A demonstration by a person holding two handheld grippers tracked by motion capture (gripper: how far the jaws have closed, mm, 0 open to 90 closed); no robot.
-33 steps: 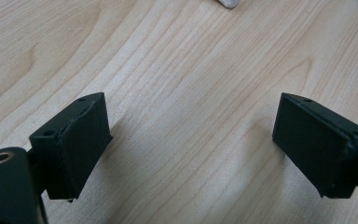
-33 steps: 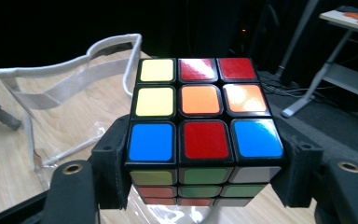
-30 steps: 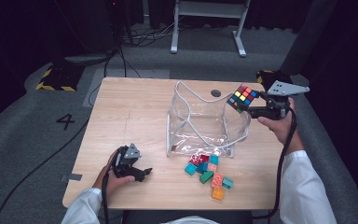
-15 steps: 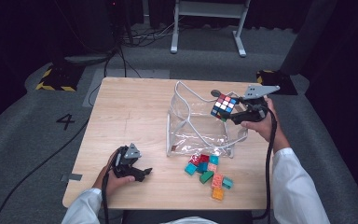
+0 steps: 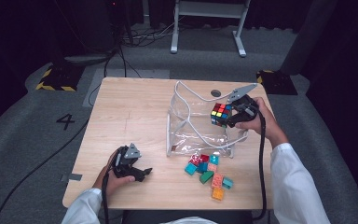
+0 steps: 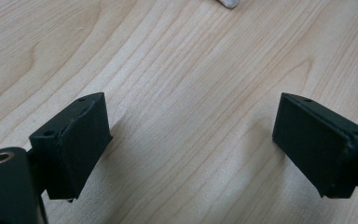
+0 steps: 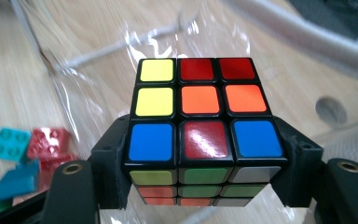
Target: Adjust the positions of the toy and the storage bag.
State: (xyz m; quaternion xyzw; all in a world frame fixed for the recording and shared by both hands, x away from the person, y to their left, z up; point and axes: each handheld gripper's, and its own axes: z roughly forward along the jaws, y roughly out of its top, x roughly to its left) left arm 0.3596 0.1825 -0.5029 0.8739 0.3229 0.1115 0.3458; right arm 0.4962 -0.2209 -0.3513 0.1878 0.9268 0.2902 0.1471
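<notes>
My right gripper [image 5: 224,116] is shut on a scrambled colour cube [image 5: 220,114] and holds it over the open top of a clear plastic bag [image 5: 193,128] at mid-table. In the right gripper view the cube [image 7: 200,126] sits clamped between both jaws, with the bag [image 7: 98,60] below it. Near the table's front left my left gripper [image 5: 142,172] rests low, open and holding nothing. In the left gripper view its jaws stand wide apart over bare wood [image 6: 191,84].
Several small bricks [image 5: 207,170] in teal, red, green and orange lie in front of the bag, toward the front edge. A round hole [image 5: 216,93] marks the table [image 5: 121,116] behind the bag. A metal stand [image 5: 207,18] is on the floor beyond.
My right gripper has carried the cube leftward from the table's right edge to above the bag's opening. The left gripper has stayed put.
</notes>
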